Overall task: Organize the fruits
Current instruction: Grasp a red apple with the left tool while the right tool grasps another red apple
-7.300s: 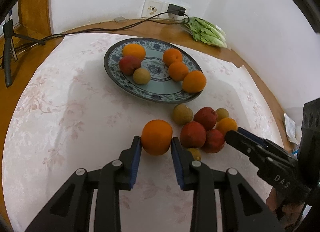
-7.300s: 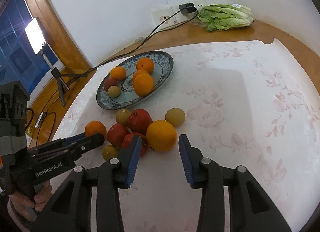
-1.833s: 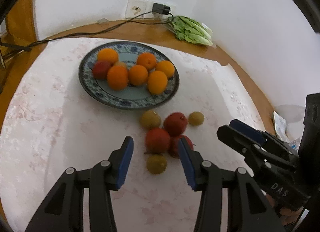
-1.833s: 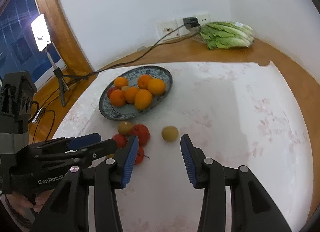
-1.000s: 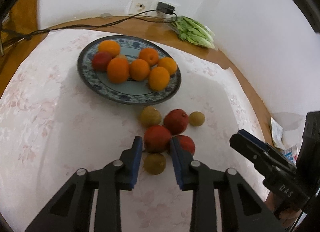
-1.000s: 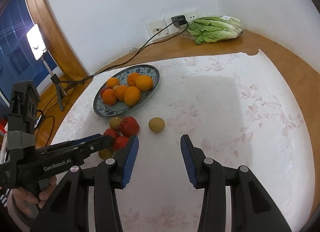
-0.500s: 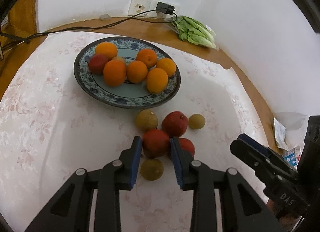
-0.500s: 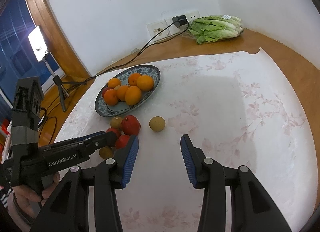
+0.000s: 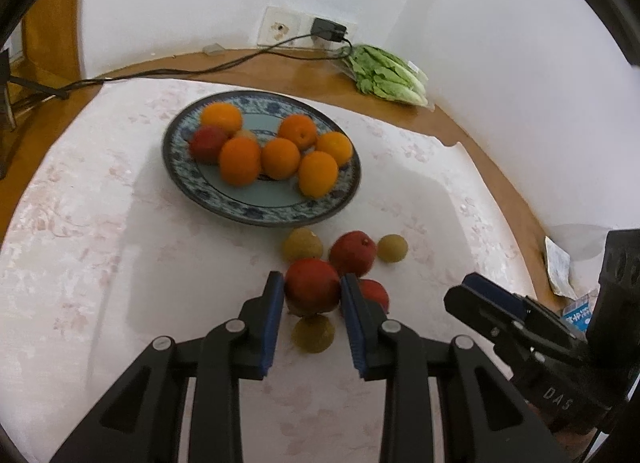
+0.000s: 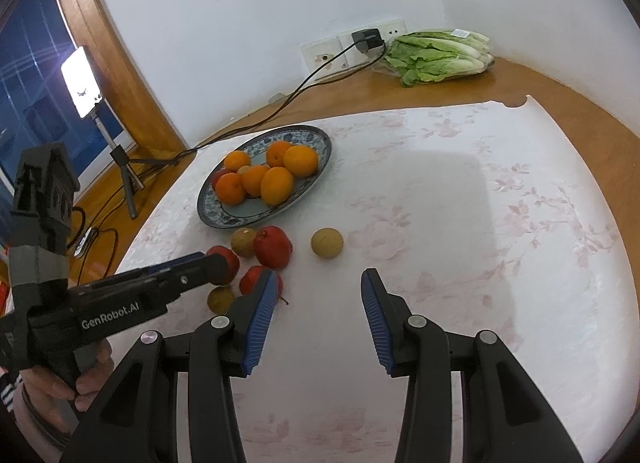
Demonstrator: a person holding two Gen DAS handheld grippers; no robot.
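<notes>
Left wrist view: the left claw (image 9: 312,299) is clamped on a round, smooth red fruit (image 9: 312,285), blue ribbed pads at its widest girth, likely so it cannot roll out. Around it on the worktop (image 9: 100,263) lie two more red fruits and three dull tan ones. Beyond, oranges fill the patterned plate (image 9: 260,211). The right claw (image 10: 318,303) stands apart, empty.

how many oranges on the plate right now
6, all on the plate: one at the far rim, two in front, three toward the right. Others may be hidden.
</notes>
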